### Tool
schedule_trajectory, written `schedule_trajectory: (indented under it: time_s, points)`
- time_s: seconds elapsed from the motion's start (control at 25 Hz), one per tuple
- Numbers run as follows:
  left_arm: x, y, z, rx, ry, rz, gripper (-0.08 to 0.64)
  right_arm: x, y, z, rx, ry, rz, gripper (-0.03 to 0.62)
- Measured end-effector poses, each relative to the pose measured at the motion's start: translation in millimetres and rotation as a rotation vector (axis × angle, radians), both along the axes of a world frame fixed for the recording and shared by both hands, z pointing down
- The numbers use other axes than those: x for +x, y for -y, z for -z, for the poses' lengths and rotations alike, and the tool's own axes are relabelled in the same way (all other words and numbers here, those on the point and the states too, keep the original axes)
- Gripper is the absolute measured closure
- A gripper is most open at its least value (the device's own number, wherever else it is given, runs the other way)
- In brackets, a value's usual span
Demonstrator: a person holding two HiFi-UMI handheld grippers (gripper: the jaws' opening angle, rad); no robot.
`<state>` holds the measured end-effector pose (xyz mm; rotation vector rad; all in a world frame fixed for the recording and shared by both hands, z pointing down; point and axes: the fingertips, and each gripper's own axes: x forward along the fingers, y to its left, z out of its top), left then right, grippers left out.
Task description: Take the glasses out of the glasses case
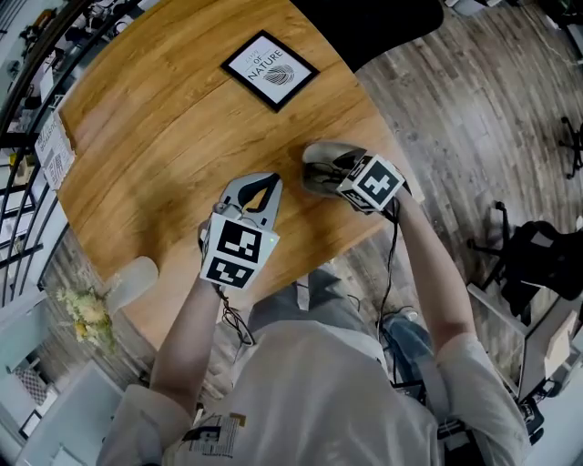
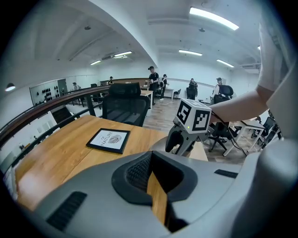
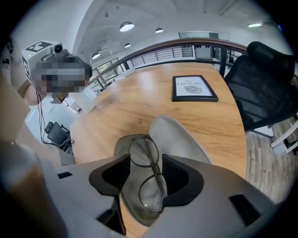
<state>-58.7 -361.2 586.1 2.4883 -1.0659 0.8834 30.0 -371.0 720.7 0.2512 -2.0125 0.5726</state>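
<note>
From the head view we saw the round wooden table (image 1: pixel 155 155) with its near edge curving just in front of us. Both grippers were close to that edge. The left gripper (image 1: pixel 262 185) was over bare wood. The right gripper (image 1: pixel 333 175) reached at the open glasses case (image 1: pixel 315 151), which sat beside the table's right rim. Beyond them the tabletop lay open up to a framed print (image 1: pixel 271 70) near the far edge. A black chair (image 1: pixel 373 23) stood behind it, and plank floor (image 1: pixel 483 109) spread to the right.

In the left gripper view we found its fingers (image 2: pixel 135 173) drawn nearly together, with only a thin strip of table between them and nothing held. The right gripper stood just beyond, to the right, and the print lay to the left on open wood. Behind was a long office with strip lights (image 2: pixel 214 17) and people (image 2: pixel 152 79) standing far off.

In the right gripper view the fingers (image 3: pixel 179 176) were closed narrowly on the glasses (image 3: pixel 148 181), gripped around the bridge, directly over the open case. Its lid (image 3: pixel 181 139) lay back behind. A railing (image 3: pixel 153 53) ran past the table's far edge.
</note>
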Motion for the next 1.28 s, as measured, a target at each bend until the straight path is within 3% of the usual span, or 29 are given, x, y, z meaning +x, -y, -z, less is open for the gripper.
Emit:
schedule_trajectory:
  time_s: [0.16, 0.28, 0.4, 0.52, 0.6, 0.84, 1.08, 1.28]
  points:
    - [-6.9, -7.1, -17.4, -0.042, 0.004, 0.019, 0.543, -0.9, -14.8, -15.9, -0.072, -0.066, 0.076, 0.357]
    - [-10.0, -7.5, -21.9, -0.049, -0.001, 0.025, 0.543, 1.4, -21.2, -25.0, -0.055, -0.134, 0.13, 0.374]
    - [-10.9, -6.8, -21.6, -0.049, -0.002, 0.016, 0.543, 0.7, -22.7, -26.7, -0.048, -0.151, 0.122, 0.389]
    - [-10.7, -9.1, -23.8, -0.055, 0.0, 0.01, 0.543, 3.8, -24.7, -26.2, -0.036, -0.17, 0.122, 0.461]
    - [-11.6, -13.0, -27.6, -0.067, 0.001, 0.016, 0.543, 4.7, -26.2, -24.5, -0.026, -0.173, 0.123, 0.476]
    - [-11.4, -23.9, -28.8, -0.067, 0.001, 0.016, 0.543, -0.6, -32.0, -9.4, -0.005, -0.119, 0.103, 0.528]
    - [-10.7, -32.0, -15.9, -0.04, 0.002, 0.008, 0.543, 3.2, -25.6, 23.8, 0.056, -0.067, 0.009, 0.546]
    - [-10.9, -32.6, 17.1, 0.022, -0.005, -0.001, 0.543, 3.0, -16.4, 79.6, 0.112, 0.062, -0.122, 0.548]
